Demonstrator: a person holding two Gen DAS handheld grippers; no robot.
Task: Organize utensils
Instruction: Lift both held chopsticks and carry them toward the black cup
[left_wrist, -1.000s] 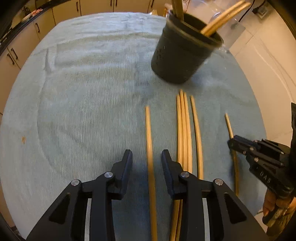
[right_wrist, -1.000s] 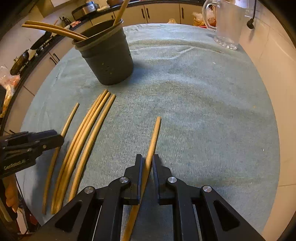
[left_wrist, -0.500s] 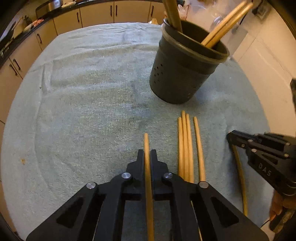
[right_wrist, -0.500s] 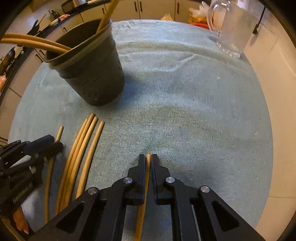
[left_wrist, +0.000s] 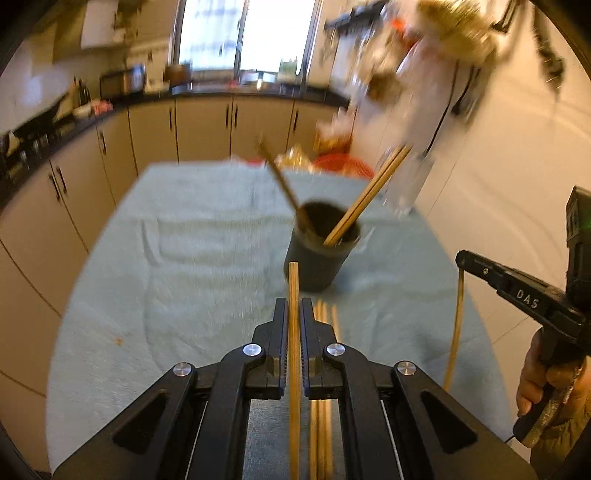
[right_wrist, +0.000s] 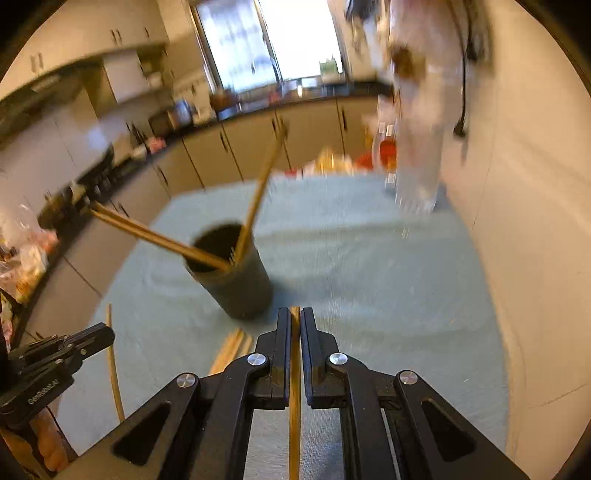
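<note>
Chopsticks (left_wrist: 322, 369) lay on the towel (left_wrist: 207, 236) near the cup (left_wrist: 317, 254), cabinets (left_wrist: 203, 125) behind. My left gripper (left_wrist: 294, 314) clamped one stick (left_wrist: 293, 288); my right gripper (right_wrist: 294, 325) clamped another (right_wrist: 294, 424).

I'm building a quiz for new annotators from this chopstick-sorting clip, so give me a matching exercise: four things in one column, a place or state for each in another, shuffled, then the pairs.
Things:
1. left gripper
2. dark cup
3. clear pitcher
4. bundle of loose chopsticks

Places or states:
A. stands at the table's far edge by the wall
B. lies flat on the green towel
C. shut on a single chopstick
D. holds three chopsticks that lean out over its rim

Pairs: 1-C, 2-D, 3-A, 4-B
</note>
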